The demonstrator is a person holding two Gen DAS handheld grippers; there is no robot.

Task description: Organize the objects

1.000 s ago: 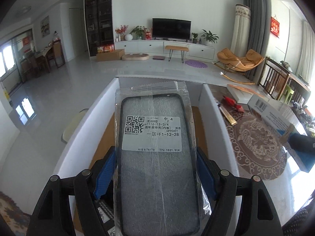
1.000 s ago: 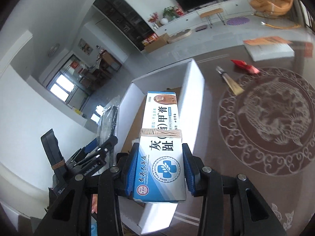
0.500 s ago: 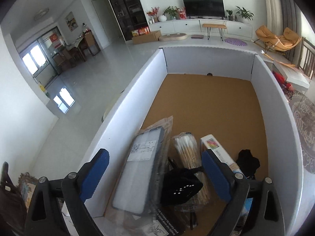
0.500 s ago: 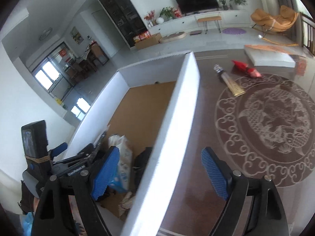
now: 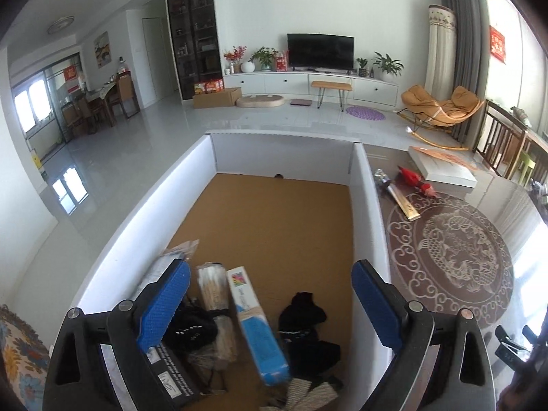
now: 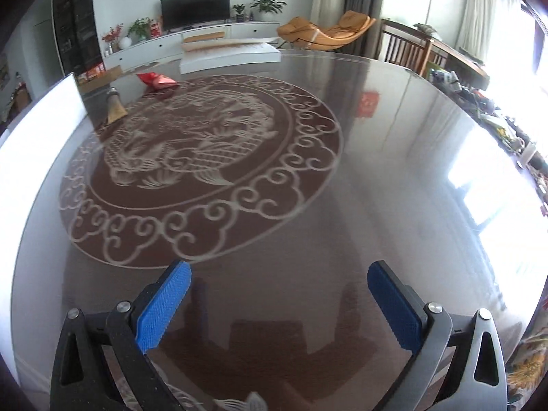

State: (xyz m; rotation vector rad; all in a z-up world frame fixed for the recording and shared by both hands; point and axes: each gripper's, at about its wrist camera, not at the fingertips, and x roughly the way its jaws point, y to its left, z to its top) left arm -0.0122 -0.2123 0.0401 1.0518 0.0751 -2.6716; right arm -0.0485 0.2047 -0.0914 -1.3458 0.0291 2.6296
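My left gripper (image 5: 270, 270) hangs open over the near end of the white-walled box (image 5: 281, 152) with a cardboard floor. Below it lie a bagged phone case (image 5: 167, 263) against the left wall, a bundle of pale sticks (image 5: 214, 294), a blue-and-white carton (image 5: 255, 325) and black cloth items (image 5: 304, 318). Nothing sits between its blue pads. My right gripper (image 6: 279, 270) is over the glossy dark table (image 6: 359, 178) to the right of the box; its jaws are opening and hold nothing.
A red packet (image 6: 157, 80) and a gold-coloured stick-like item (image 6: 114, 109) lie on the table near the box's right wall (image 6: 37, 120). A flat white box (image 6: 229, 53) sits at the table's far edge. Clutter lines the right rim.
The left gripper let go of the bagged phone case, which now lies in the box. The right gripper released the carton into the box, then swung right and down over the table.
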